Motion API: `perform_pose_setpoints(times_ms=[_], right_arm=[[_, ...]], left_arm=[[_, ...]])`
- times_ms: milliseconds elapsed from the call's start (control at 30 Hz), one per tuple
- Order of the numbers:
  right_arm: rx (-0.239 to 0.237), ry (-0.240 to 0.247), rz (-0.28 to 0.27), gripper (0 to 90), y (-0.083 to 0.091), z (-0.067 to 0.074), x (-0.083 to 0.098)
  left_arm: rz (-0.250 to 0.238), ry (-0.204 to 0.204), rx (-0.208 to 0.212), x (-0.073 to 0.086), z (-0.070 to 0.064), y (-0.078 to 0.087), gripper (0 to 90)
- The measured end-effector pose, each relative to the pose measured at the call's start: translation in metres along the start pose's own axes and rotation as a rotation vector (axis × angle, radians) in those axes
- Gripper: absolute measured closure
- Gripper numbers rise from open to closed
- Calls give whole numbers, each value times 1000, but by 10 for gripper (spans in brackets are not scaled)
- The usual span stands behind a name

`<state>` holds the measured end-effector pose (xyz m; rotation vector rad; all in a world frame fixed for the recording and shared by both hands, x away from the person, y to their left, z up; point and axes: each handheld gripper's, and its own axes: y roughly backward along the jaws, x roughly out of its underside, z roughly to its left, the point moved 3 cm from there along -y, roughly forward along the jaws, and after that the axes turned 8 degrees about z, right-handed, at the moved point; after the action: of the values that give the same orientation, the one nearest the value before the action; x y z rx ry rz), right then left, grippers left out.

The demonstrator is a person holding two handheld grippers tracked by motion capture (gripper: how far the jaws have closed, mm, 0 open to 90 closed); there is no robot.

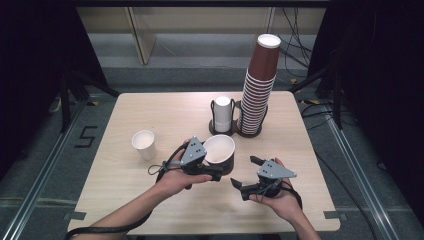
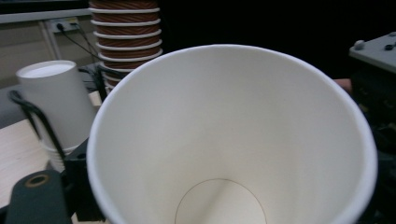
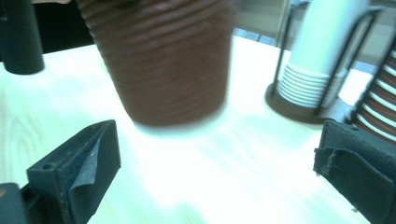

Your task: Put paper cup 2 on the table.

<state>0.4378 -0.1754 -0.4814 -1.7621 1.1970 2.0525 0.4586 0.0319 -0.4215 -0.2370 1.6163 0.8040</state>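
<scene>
High view, centre frame: left gripper (image 1: 216, 172) clamps brown cup (image 1: 220, 152) by its wall (mouth up, so it can be set down); right gripper (image 1: 246, 175) beside it, jaws released, empty.

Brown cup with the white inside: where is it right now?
In the high view the brown cup sits near the table's middle, gripped by the left gripper, in front of the cup racks. The white cup stands to its left, the open right gripper to its right.
</scene>
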Motion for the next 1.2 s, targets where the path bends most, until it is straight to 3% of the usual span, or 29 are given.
perform_pose_setpoints(times_ms=[33,100,167,200,300,333,400,600,633,733,767,800,867,900,967,1100,1167,1200], right_arm=[[0,0,0,8,0,0,0],[35,-46,-5,8,5,-6,4],[37,-46,-3,9,7,-9,5],[66,-45,-16,9,9,-15,6],[67,-83,-12,9,11,-16,8],[68,-115,-22,9,12,-17,8],[104,-92,-13,9,15,-21,9],[121,-98,-17,9,16,-25,10],[97,-129,-14,8,15,-22,10],[117,-111,-17,8,15,-25,11],[122,-111,-19,8,15,-25,11],[126,-143,-11,8,16,-25,12],[139,-131,-27,8,16,-28,12],[137,-161,-14,8,18,-26,13],[142,-139,-25,9,18,-30,13],[151,-144,-26,11,18,-31,15],[147,-153,-10,12,18,-30,15],[147,-153,-10,12,18,-30,15]], left_arm=[[0,0,0,0,0,0,130],[-8,13,-41,2,6,4,130],[-11,22,-52,3,7,5,130],[-15,35,-78,5,12,7,130],[-21,43,-101,5,15,10,130],[-27,41,-122,6,17,13,130],[-24,37,-143,9,19,16,131],[-24,60,-207,18,28,25,131],[-22,62,-219,20,30,26,131],[-14,61,-243,23,34,28,131],[-14,62,-258,25,37,28,131],[-6,66,-291,29,42,30,131],[-3,71,-316,31,47,32,131],[-3,71,-316,31,47,32,131],[3,68,-355,34,54,33,131],[14,67,-373,39,60,31,131],[24,109,-381,45,62,29,131],[24,109,-381,45,62,29,131]])
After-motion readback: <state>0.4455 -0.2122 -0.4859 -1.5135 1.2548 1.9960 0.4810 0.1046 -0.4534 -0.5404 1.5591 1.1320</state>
